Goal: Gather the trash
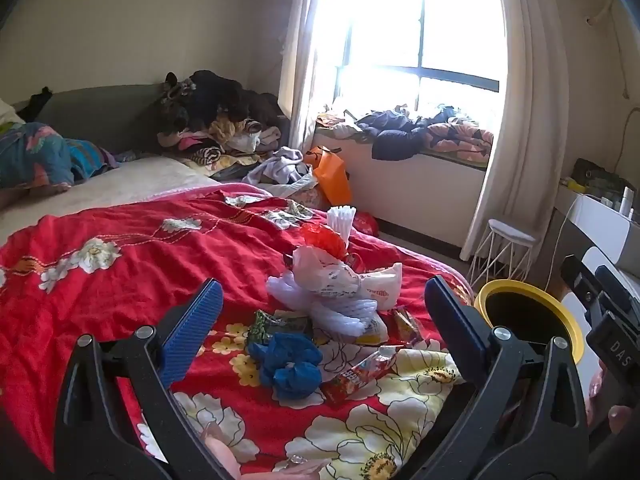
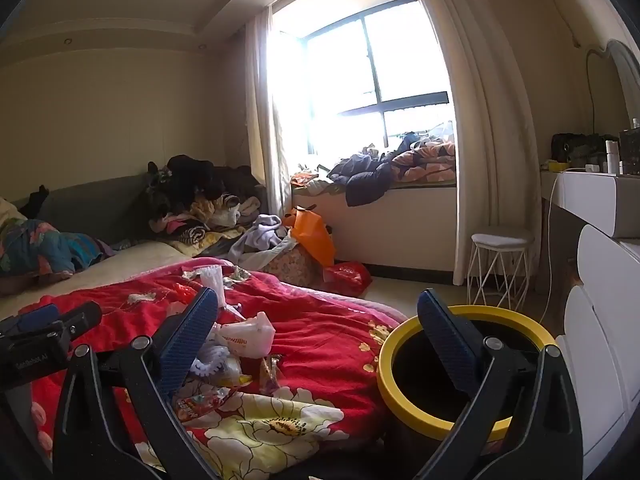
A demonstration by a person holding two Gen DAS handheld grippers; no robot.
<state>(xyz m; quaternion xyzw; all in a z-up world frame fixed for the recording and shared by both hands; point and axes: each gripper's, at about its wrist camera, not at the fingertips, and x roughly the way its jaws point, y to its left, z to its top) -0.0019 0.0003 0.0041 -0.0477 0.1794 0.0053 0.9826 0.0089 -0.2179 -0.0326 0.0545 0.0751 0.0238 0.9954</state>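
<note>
Trash lies heaped on a red floral blanket [image 1: 120, 280]: white plastic bags [image 1: 340, 280], a crumpled blue bag [image 1: 286, 364], a red snack wrapper [image 1: 360, 372], a green wrapper [image 1: 272, 322] and a scrap of red plastic [image 1: 322, 236]. My left gripper [image 1: 320, 284] hovers open just in front of this heap, holding nothing. A black bin with a yellow rim [image 1: 492, 286] stands beside the bed on the right. In the right wrist view, my right gripper [image 2: 316, 294] is open and empty. Its right finger is over the bin's rim [image 2: 388, 360], and the trash heap [image 2: 244, 336] is by its left finger.
Piled clothes [image 1: 216, 120] sit at the head of the bed. An orange bag [image 2: 312, 236] and a red bag [image 2: 346, 278] lie on the floor by the window seat [image 2: 400, 216]. A white wire stool [image 2: 500, 264] and a white dresser [image 2: 600, 280] stand on the right.
</note>
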